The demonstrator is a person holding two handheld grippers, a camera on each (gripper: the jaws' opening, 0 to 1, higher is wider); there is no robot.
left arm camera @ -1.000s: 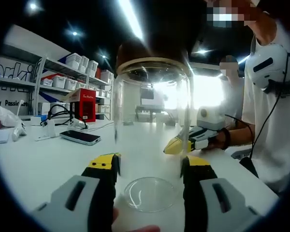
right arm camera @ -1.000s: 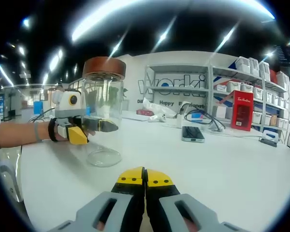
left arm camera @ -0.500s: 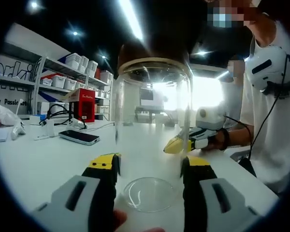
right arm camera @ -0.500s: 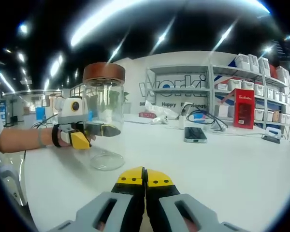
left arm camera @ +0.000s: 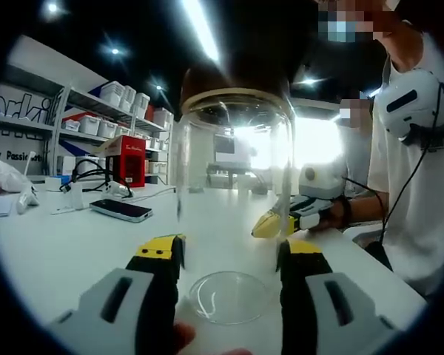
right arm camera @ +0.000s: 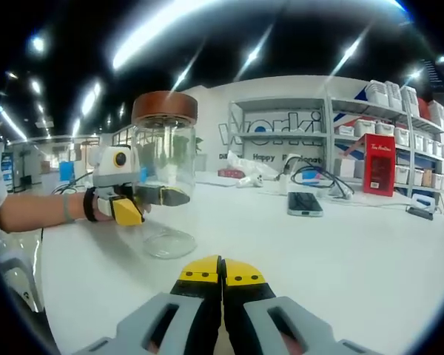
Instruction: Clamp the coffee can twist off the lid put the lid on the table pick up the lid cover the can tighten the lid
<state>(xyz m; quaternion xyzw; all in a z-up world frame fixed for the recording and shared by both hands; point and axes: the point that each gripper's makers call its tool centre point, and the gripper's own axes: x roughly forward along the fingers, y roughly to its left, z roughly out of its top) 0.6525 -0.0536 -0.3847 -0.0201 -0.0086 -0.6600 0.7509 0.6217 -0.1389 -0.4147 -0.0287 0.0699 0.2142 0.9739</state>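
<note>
my left gripper (left arm camera: 229, 255) stays clamped around the clear glass coffee can (left arm camera: 233, 200), which stands upright on the white table (left arm camera: 66, 244) with its brown lid (right arm camera: 163, 108) on. over the last second the can has grown slightly in the right gripper view, so my right gripper (right arm camera: 222, 272), jaws pressed together and empty, is drifting nearer. i judge the lid twist comes next.
</note>
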